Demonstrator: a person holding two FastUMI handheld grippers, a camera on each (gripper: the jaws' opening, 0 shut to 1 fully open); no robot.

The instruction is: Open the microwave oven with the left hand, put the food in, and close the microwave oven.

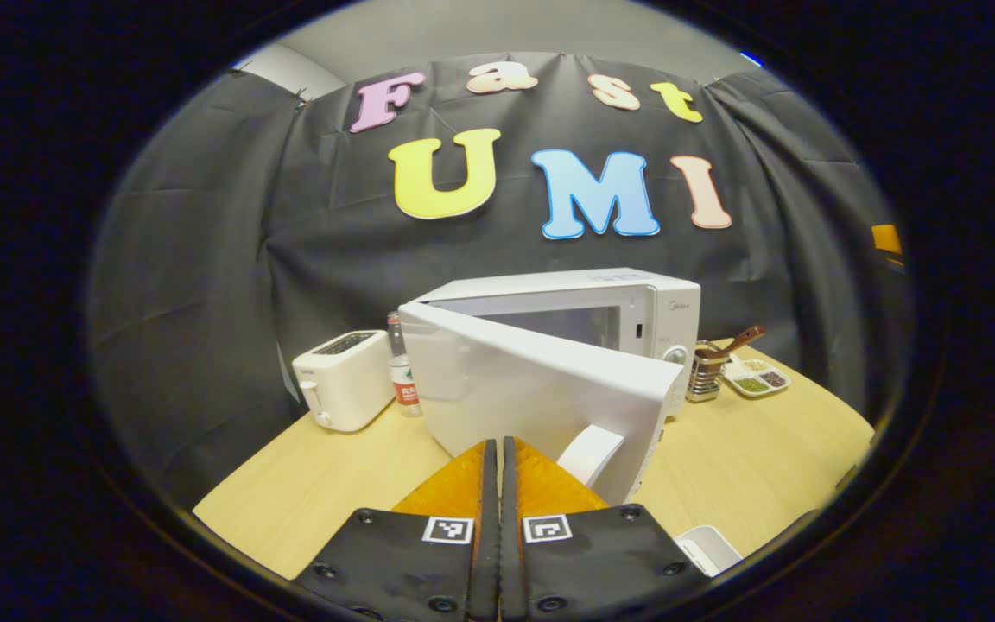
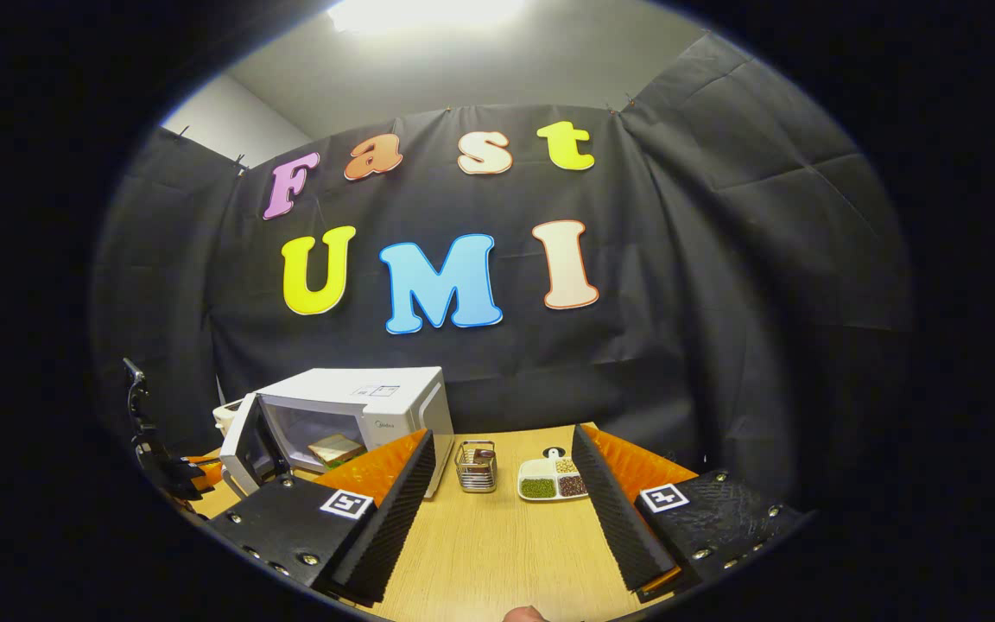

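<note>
Microwave oven (image 2: 351,415) door ajar, sandwich (image 2: 335,448) inside.

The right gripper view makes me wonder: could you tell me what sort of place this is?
Probably a mock kitchen corner in a recording booth: a microwave with food inside, a toaster and a divided snack dish share a wooden table before a draped black cloth wall.

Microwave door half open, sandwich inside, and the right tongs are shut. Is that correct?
Not quite: the right tongs are open, fingers spread wide in the right gripper view. The rest holds: the microwave door is partly open and the sandwich sits inside.
</note>
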